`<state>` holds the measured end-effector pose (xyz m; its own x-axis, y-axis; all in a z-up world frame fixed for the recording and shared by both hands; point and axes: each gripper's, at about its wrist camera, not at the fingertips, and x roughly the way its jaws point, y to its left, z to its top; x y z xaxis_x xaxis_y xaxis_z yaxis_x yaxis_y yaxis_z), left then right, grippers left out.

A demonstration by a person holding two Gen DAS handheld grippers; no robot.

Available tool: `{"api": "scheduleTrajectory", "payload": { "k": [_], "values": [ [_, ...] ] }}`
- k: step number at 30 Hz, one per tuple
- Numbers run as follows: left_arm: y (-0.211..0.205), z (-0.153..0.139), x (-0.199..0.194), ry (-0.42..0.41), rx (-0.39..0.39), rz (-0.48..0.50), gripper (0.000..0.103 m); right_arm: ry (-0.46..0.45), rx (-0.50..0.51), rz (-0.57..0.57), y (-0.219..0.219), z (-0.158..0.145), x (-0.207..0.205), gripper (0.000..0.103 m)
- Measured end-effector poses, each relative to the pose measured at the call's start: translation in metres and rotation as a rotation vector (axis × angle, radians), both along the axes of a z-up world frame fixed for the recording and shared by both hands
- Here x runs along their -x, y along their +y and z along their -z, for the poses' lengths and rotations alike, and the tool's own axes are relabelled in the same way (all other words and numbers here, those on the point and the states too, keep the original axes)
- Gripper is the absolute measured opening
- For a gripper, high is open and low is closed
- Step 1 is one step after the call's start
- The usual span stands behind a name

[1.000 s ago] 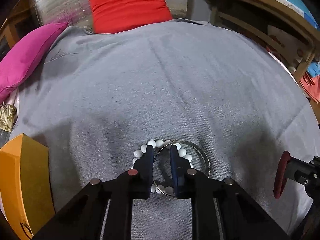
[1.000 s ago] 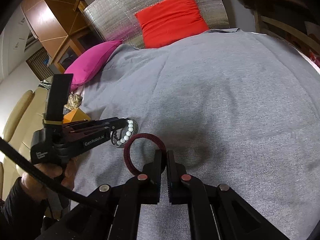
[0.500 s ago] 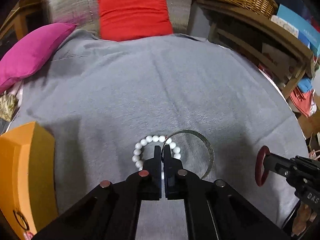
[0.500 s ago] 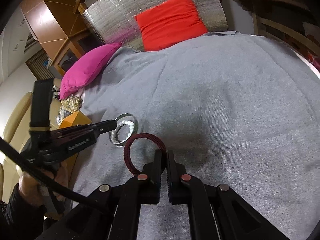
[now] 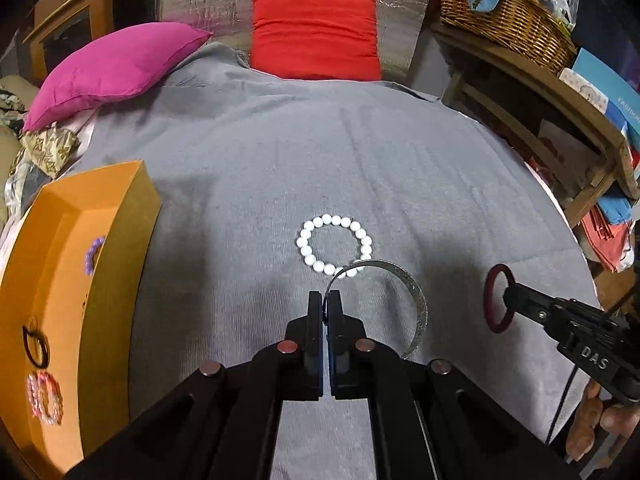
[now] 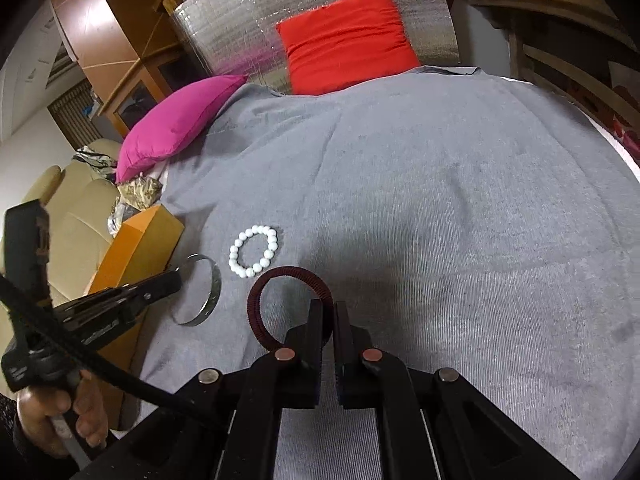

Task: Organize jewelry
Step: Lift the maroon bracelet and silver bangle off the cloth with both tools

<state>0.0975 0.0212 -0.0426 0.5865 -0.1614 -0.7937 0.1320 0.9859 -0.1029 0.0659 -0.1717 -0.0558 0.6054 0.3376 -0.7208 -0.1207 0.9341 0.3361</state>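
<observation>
My left gripper (image 5: 325, 297) is shut on a silver bangle (image 5: 416, 300) and holds it above the grey cloth; the bangle also shows in the right wrist view (image 6: 212, 292). A white bead bracelet (image 5: 334, 246) lies flat on the cloth just beyond it, also seen in the right wrist view (image 6: 254, 250). My right gripper (image 6: 328, 306) is shut on a dark red ring bangle (image 6: 280, 276), which shows at the right of the left wrist view (image 5: 498, 298). An orange box (image 5: 80, 280) at the left holds several bracelets.
A magenta pillow (image 5: 116, 68) and a red cushion (image 5: 316, 36) lie at the far end of the grey cloth (image 5: 400, 160). A wooden shelf with a wicker basket (image 5: 516, 20) stands at the right. A beige sofa (image 6: 64, 216) is at the left.
My left gripper closed on the silver bangle and lifted it back off the white bead bracelet, which stayed on the cloth. The right gripper kept holding the dark red bangle.
</observation>
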Motion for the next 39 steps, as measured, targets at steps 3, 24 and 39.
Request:
{"api": "scheduleTrajectory", "payload": {
  "k": [3,24,39],
  "values": [
    [0.001,-0.003,0.007,-0.008,0.002,-0.008,0.002,0.001,0.014,0.000,0.002,-0.002,0.005,0.005],
    [0.042,-0.018,0.048,-0.037,0.035,-0.103,0.002,-0.007,0.049,-0.020,0.019,-0.014,0.017,0.005],
    [0.052,-0.007,0.061,-0.014,0.059,-0.124,0.002,-0.001,0.059,-0.026,0.022,-0.012,0.023,0.005]
  ]
}}
